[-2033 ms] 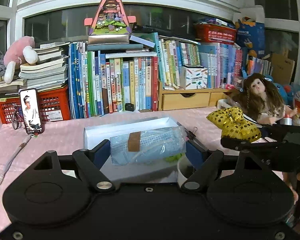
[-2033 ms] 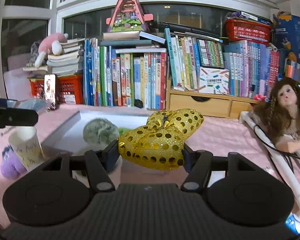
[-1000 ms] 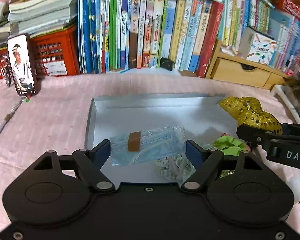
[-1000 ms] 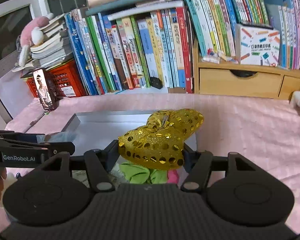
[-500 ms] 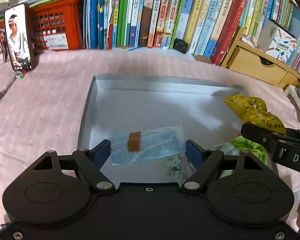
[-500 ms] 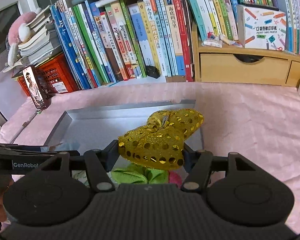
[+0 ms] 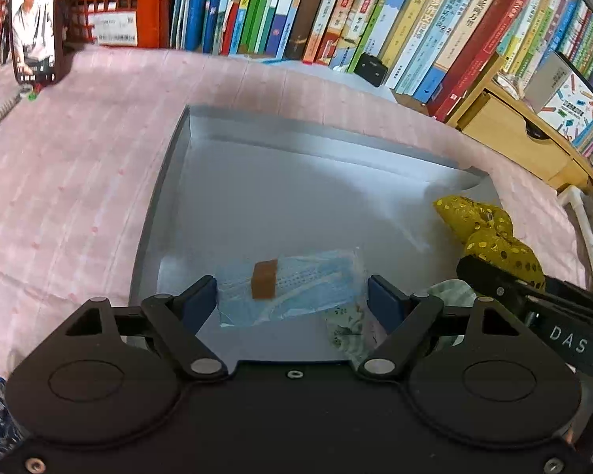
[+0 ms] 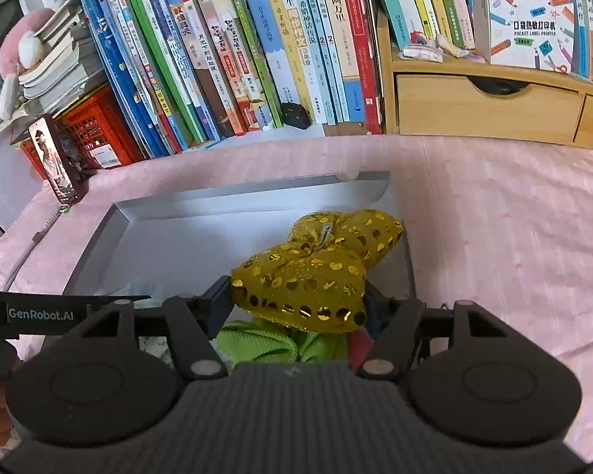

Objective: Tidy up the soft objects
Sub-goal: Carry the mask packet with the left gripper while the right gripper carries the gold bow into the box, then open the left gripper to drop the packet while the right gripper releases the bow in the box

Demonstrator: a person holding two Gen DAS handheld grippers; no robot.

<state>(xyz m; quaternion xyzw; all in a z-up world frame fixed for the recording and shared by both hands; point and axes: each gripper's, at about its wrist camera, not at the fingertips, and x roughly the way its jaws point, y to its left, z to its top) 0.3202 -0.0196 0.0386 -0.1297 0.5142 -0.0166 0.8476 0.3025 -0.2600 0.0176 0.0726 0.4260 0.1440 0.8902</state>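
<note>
Pink tablecloth beneath grey tray: left gripper pinching mask packet, right gripper pinching gold bow, both now lowered over tray, release imminent.

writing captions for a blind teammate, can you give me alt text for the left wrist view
The left tongs hold a bagged blue face mask over a shallow grey box on a pink cloth. At right, the right tongs carry a gold sequinned bow; upright books line the back.
</note>
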